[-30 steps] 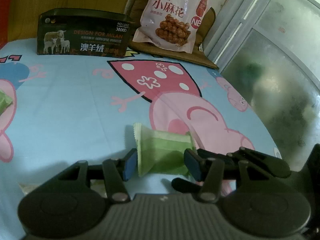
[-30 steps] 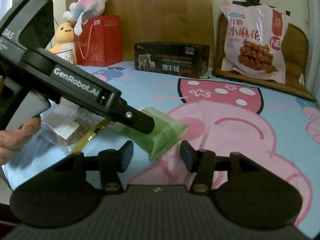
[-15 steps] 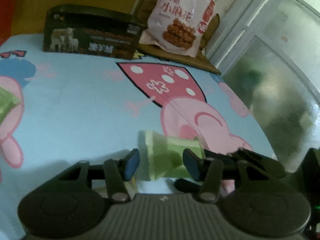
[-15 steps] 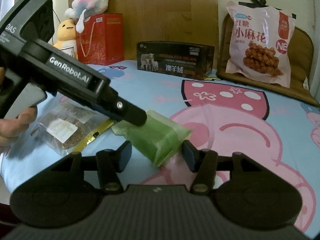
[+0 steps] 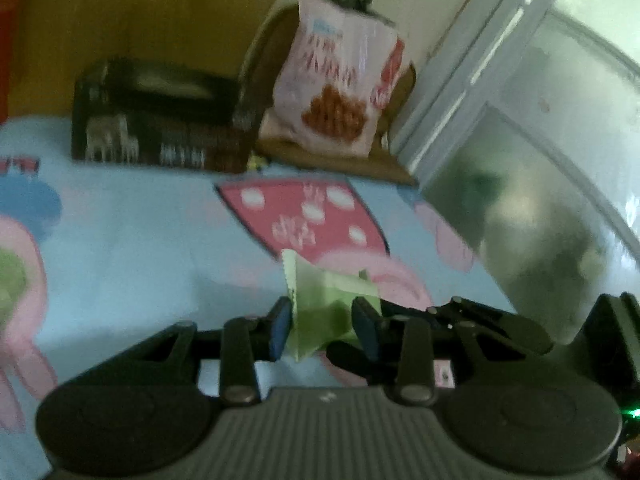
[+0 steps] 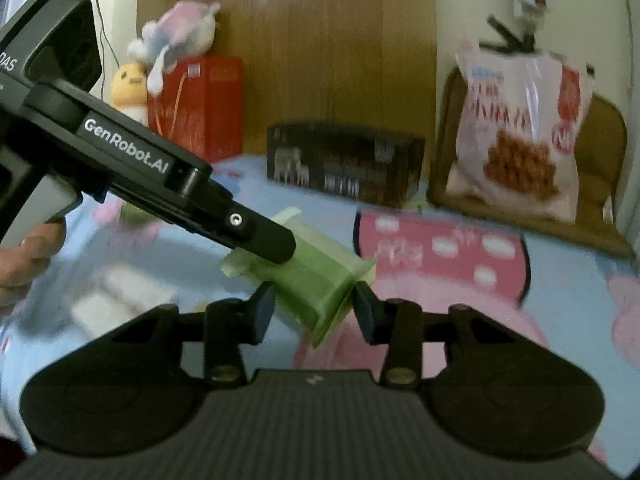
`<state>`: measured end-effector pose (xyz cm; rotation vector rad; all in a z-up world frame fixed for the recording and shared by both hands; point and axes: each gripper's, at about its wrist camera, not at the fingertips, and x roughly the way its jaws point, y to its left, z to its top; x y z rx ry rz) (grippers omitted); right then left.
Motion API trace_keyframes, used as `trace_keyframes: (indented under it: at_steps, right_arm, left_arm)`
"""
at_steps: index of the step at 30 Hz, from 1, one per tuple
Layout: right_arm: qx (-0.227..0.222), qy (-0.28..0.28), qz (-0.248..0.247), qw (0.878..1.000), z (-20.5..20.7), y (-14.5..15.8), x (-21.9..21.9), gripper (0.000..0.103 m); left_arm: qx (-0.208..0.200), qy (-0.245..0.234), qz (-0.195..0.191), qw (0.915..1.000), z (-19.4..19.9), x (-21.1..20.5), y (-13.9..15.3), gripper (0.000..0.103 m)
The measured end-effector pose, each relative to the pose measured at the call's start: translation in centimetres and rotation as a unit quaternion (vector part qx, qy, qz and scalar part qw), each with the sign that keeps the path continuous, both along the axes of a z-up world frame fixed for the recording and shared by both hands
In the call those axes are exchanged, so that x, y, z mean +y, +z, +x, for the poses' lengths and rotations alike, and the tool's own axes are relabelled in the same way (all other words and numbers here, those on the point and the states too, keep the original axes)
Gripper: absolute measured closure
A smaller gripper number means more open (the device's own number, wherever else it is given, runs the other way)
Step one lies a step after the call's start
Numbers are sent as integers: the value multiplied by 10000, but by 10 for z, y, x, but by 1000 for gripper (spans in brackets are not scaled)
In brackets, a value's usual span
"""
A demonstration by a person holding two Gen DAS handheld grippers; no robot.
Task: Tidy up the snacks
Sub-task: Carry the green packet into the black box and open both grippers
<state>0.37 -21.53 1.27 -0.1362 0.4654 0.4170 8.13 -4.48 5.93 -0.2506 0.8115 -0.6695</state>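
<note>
The small pale-green plastic snack packet (image 5: 320,304) sits between the blue-padded fingers of the left gripper (image 5: 322,326), lifted clear of the light-blue cartoon-printed bedsheet (image 5: 132,240). In the left wrist view the fingers (image 5: 279,326) stand narrowly apart with the packet's body filling the gap; blur makes it hard to see whether both pads press on it. From the right wrist view the left gripper (image 6: 276,246) comes in from the left as a long black bar (lettered "GenRobot.AI"), its tip lying over the upper part of the green packet (image 6: 316,280), and the person's hand (image 6: 28,256) shows at the far left edge around its handle.

The right gripper (image 6: 314,308) also has the packet's lower end between its fingers (image 6: 262,310), which stand at a middling width, close on both sides of the wrapper; contact cannot be told for sure.

At the far end of the bed a dark rectangular cardboard box with sheep pictures (image 6: 344,162) stands against the wooden headboard (image 6: 320,48). To its right a large pink-and-white bag of fried twists (image 6: 520,140) leans on a brown cushion (image 6: 604,148). A red gift bag (image 6: 196,100) and plush toys (image 6: 176,40) are to the left.
</note>
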Motion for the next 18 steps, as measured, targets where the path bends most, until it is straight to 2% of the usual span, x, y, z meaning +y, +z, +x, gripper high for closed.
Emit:
trace_keyframes:
  at_steps: [6,8,13,18]
  right_arm:
    - [-605,174,135,9979,59,31,13,57]
    - [-680,228,206,9972,87,39,19,57]
    - [-556,378,467,9966,165,48,37,57]
    - [-269,334,567,9975,224,34,59,55]
  left_arm:
    - [-505,325,-57,9982,53,17,42,70]
    - [-632,484,-5,9968,76,21,52,70]
    - [-714,978,138,9925,139,34,59,69]
    - [-680,1436,598,9855,190,38,39,68]
